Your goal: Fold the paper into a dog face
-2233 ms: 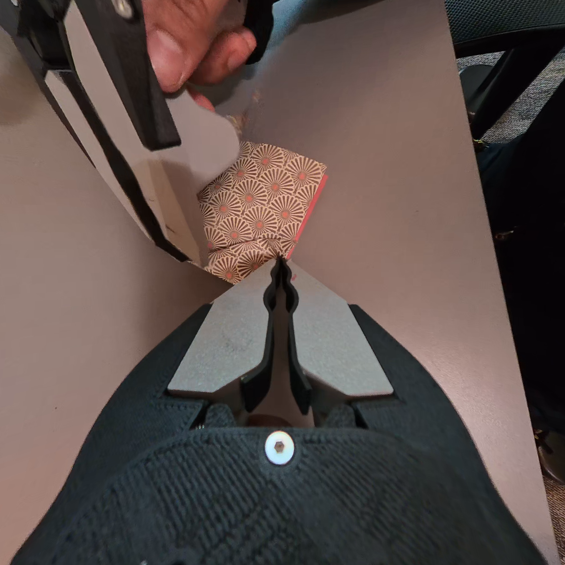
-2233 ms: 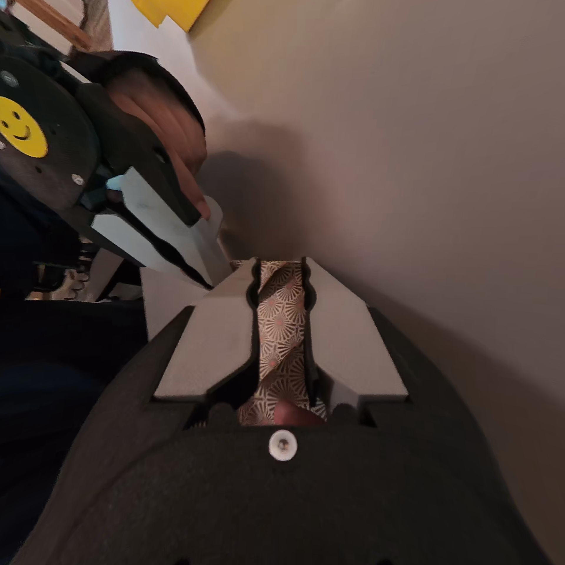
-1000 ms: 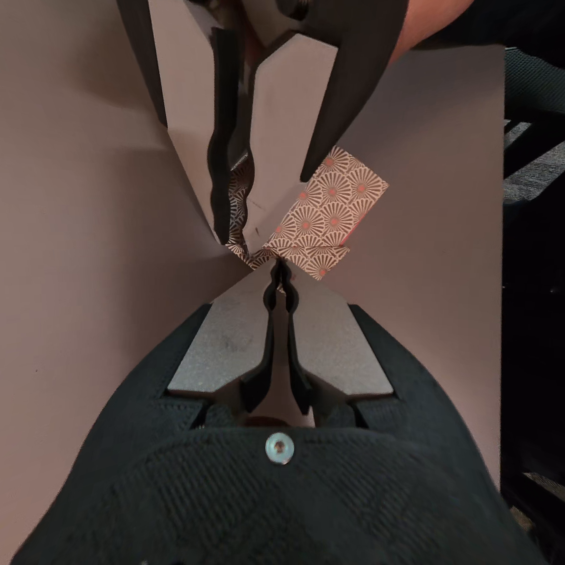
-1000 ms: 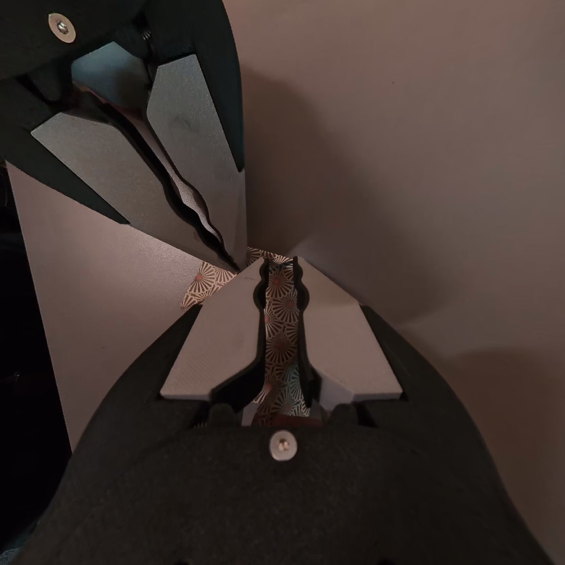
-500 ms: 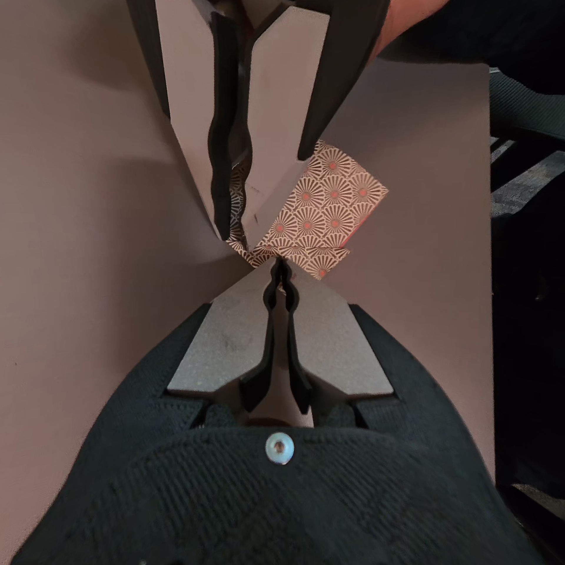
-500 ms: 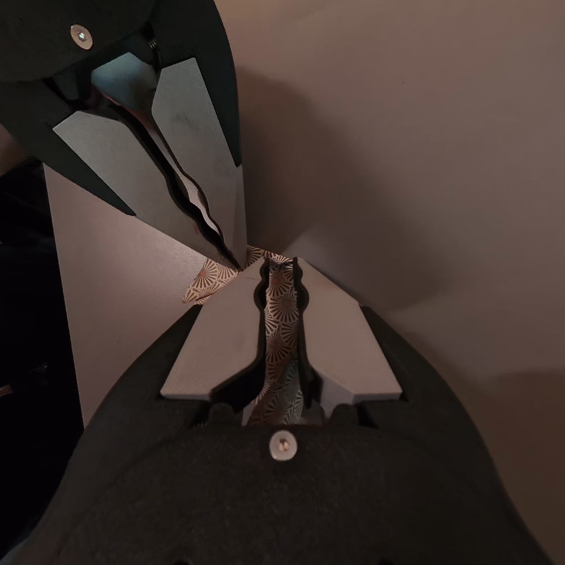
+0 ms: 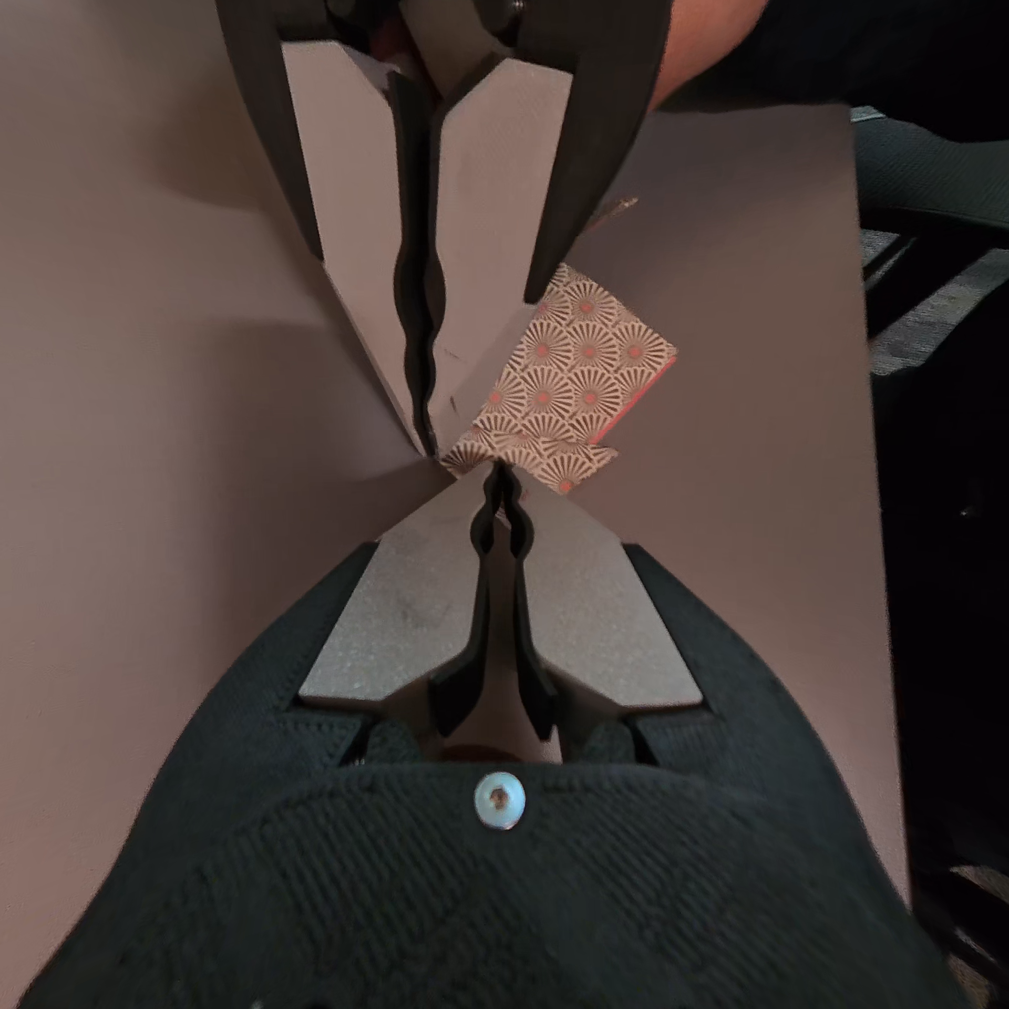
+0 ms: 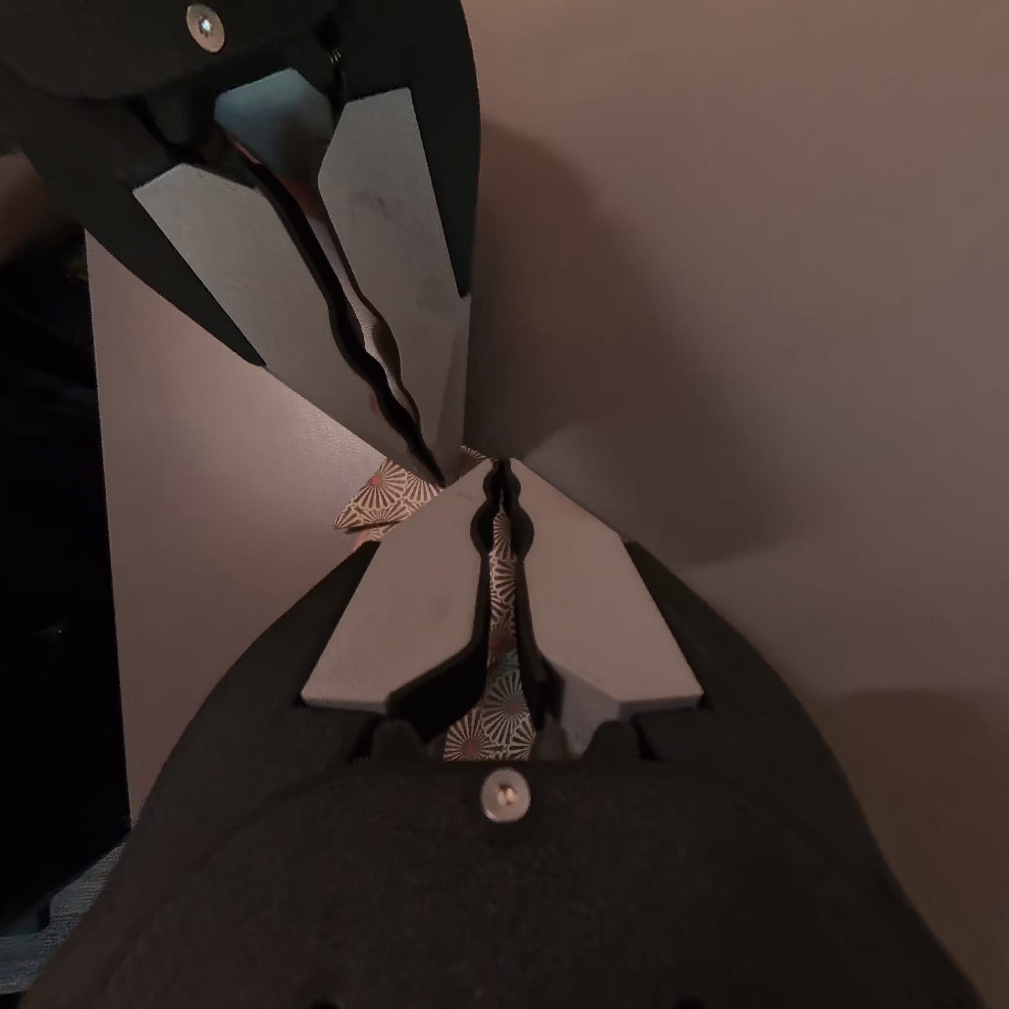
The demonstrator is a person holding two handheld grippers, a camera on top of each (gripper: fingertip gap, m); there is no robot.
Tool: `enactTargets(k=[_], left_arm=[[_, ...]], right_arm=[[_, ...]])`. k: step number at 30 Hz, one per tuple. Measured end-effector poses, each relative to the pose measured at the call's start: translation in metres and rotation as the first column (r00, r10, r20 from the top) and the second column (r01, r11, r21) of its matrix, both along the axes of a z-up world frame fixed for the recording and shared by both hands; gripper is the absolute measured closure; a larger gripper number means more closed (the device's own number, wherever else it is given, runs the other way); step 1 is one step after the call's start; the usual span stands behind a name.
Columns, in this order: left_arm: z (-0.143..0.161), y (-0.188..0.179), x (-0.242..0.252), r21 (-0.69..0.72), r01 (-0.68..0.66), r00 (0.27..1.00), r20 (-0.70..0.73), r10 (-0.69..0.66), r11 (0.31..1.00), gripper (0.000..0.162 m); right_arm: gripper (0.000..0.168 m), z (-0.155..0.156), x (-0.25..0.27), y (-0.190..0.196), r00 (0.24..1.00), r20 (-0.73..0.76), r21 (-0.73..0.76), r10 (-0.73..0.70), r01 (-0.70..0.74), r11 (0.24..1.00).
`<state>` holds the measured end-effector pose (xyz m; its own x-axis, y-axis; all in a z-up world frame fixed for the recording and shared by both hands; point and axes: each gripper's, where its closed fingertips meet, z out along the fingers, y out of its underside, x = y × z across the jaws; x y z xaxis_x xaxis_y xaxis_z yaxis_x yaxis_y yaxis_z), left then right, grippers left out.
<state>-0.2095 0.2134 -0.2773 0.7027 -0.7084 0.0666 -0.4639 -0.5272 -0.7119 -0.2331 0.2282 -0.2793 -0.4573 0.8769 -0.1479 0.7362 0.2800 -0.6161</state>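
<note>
The folded paper, beige with a dark fan pattern and a red edge, lies on the grey table. My left gripper is shut, its tips pinching the paper's near edge. My right gripper reaches in from the far side and is shut at the paper's left corner, covering part of it. In the right wrist view my right gripper is shut, with the paper showing through the gap behind the tips. The left gripper meets it tip to tip over a paper corner.
The table edge runs down the right side, with a dark chair and floor beyond it. A person's forearm shows at the top behind the right gripper. In the right wrist view the table edge lies to the left. My left and right fingertips are right by each other.
The right gripper's jaws, slightly apart before, have closed at the paper's corner. Both grippers swung to face each other tip to tip. The left gripper stays shut on the near edge.
</note>
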Motion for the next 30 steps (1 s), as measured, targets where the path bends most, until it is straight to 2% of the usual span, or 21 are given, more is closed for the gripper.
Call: enactTargets(k=[1,8,12,16,18,21,30], left_arm=[[0.000,-0.004,-0.001,-0.013,0.005,1.000,0.009,-0.005,1.000,0.162],[0.000,-0.016,-0.004,-0.046,-0.015,0.999,0.032,0.017,0.999,0.162],[0.002,-0.029,-0.001,-0.086,0.038,0.998,0.047,-0.034,0.996,0.162],[0.023,-0.013,-0.001,-0.043,-0.024,0.988,0.152,0.031,0.999,0.162],[0.018,0.000,-0.009,-0.048,-0.085,0.990,0.111,0.090,0.995,0.162],[0.000,0.001,-0.006,-0.095,-0.077,0.994,0.065,0.083,0.992,0.162],[0.000,0.001,-0.003,-0.074,-0.090,0.993,0.071,0.095,0.993,0.162]], right_arm=[[0.168,0.000,0.000,0.000,1.000,-0.001,0.007,0.001,-0.001,1.000],[0.168,0.000,0.000,0.000,1.000,-0.012,0.055,0.012,-0.011,0.998],[0.168,0.000,0.000,0.000,1.000,-0.020,0.067,0.018,-0.017,0.998],[0.168,-0.001,0.001,0.000,0.999,-0.029,0.088,0.029,-0.026,0.996],[0.168,0.000,0.001,-0.001,0.999,-0.030,0.089,0.030,-0.028,0.996],[0.168,0.000,0.002,0.000,0.999,-0.028,0.081,0.032,-0.029,0.996],[0.168,0.000,0.003,0.004,0.998,-0.022,0.074,0.053,-0.051,0.996]])
